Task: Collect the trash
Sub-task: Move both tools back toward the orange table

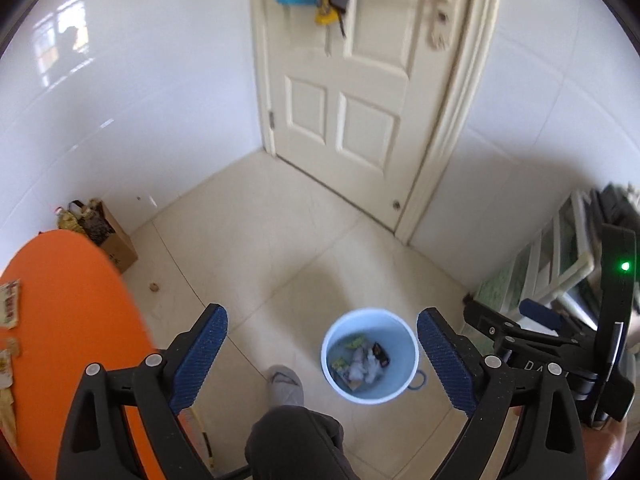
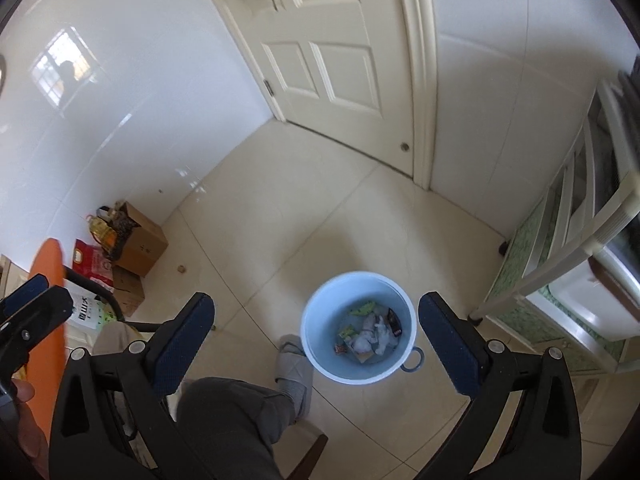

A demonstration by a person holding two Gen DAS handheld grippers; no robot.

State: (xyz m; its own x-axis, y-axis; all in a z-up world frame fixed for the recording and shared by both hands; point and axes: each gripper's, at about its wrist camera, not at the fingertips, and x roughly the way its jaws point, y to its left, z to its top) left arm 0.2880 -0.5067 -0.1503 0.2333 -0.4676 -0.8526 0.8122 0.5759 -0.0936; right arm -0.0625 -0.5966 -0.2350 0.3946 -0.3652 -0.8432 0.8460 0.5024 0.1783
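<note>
Both the left gripper (image 1: 322, 354) and right gripper (image 2: 316, 344) are hanging spread apart and empty above the bin (image 2: 316, 356), already holding wrappers (image 2: 370, 336), while scraps (image 1: 9, 304) are waiting on the orange surface (image 1: 72, 320) to the left.

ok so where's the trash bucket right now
The pale blue bucket stands on the tiled floor, framed between the open fingers in both wrist views, just right of the person's grey slipper, with wrappers and crumpled paper already inside.

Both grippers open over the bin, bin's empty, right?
Not empty. Both wrist views show the light blue bin already holding crumpled paper and wrappers. The rest stands: left gripper and right gripper are open, holding nothing.
</note>
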